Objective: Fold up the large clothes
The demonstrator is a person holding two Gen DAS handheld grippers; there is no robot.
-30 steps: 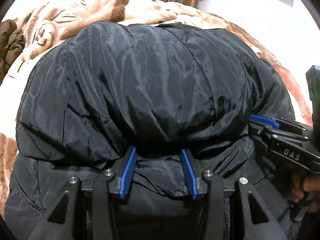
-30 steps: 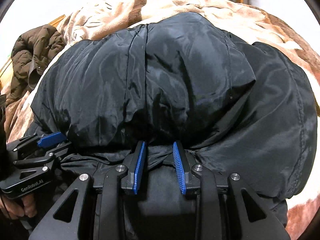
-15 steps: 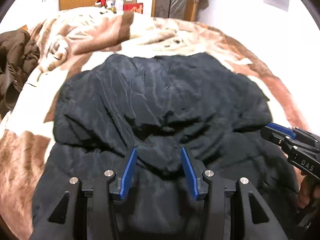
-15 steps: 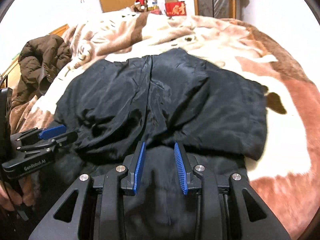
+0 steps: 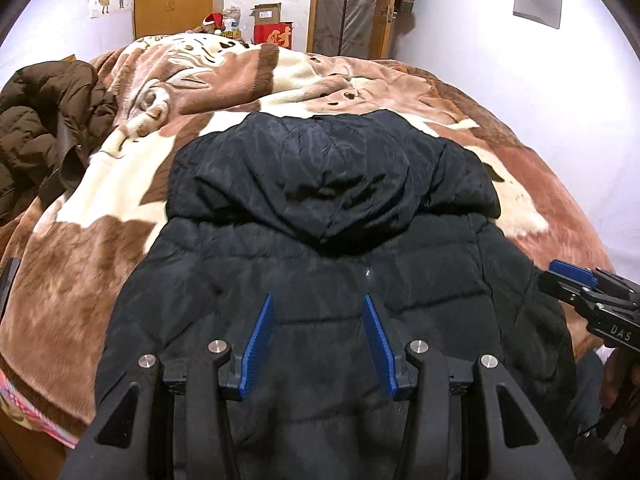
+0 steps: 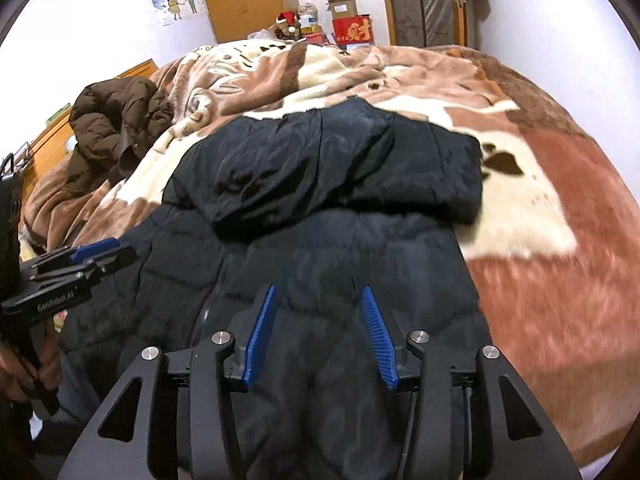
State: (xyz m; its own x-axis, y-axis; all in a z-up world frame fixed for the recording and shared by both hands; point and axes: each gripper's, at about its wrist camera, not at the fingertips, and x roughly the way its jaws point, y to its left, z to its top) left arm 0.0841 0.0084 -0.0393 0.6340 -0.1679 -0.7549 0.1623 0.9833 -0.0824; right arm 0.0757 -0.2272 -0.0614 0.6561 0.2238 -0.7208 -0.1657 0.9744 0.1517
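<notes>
A black puffer jacket (image 5: 328,184) lies spread on the bed. Its smooth far part (image 6: 320,168) is laid over the quilted body. My left gripper (image 5: 319,304) hovers over the quilted body near the front; its blue pads stand apart and pinch no fabric. My right gripper (image 6: 318,294) hangs over the same body a little to the right. Its jaws are opening and nothing is caught between them. Each gripper also shows in the other's view: the right gripper (image 5: 572,280) at the right edge, the left gripper (image 6: 96,252) at the left edge, each with a hand behind it.
A brown and cream plush blanket (image 5: 100,240) covers the bed. A crumpled brown padded jacket (image 6: 116,120) lies at the left side. Beyond the bed stand a red box (image 5: 272,36), cardboard boxes and wooden doors. A white wall runs along the right.
Both grippers let go of the bulging black fabric and drew back and up. The jacket now lies flatter and farther off, and the right jaws stand wider.
</notes>
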